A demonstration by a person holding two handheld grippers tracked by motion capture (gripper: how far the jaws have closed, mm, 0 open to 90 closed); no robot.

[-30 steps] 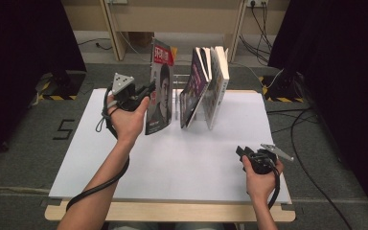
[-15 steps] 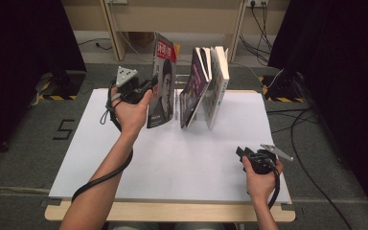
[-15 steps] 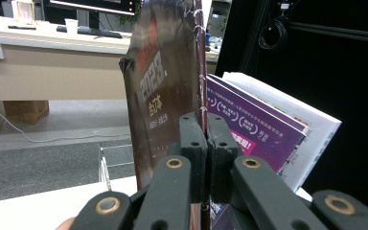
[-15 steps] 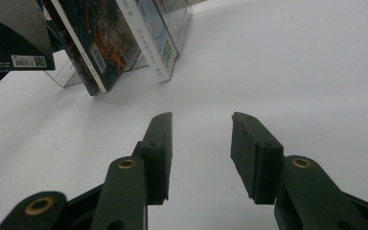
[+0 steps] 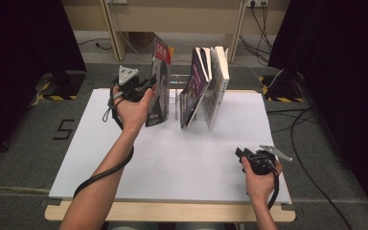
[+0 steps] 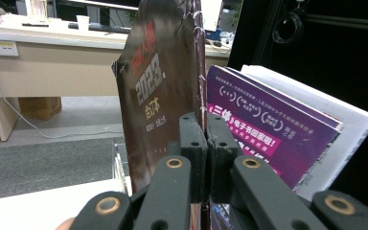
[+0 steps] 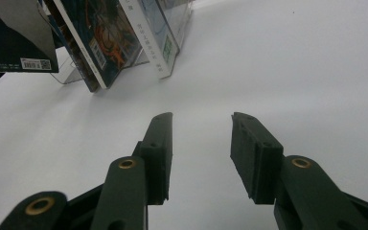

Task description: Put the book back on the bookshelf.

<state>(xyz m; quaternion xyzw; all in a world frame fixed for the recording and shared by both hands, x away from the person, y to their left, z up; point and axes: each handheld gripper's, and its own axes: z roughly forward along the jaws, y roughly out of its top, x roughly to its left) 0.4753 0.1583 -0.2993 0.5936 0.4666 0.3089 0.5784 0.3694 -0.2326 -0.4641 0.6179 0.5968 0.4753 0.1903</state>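
Resting on the table (image 5: 124,167) nearest the person, well short of the rack (image 5: 176,98), the right gripper (image 5: 243,157) is lying with its jaws apart and nothing between them. Farther out, the left gripper (image 5: 149,85) is clamping a dark magazine (image 5: 159,81), holding it upright just left of the rack. Behind the rack, purple books (image 5: 196,86) are leaning.
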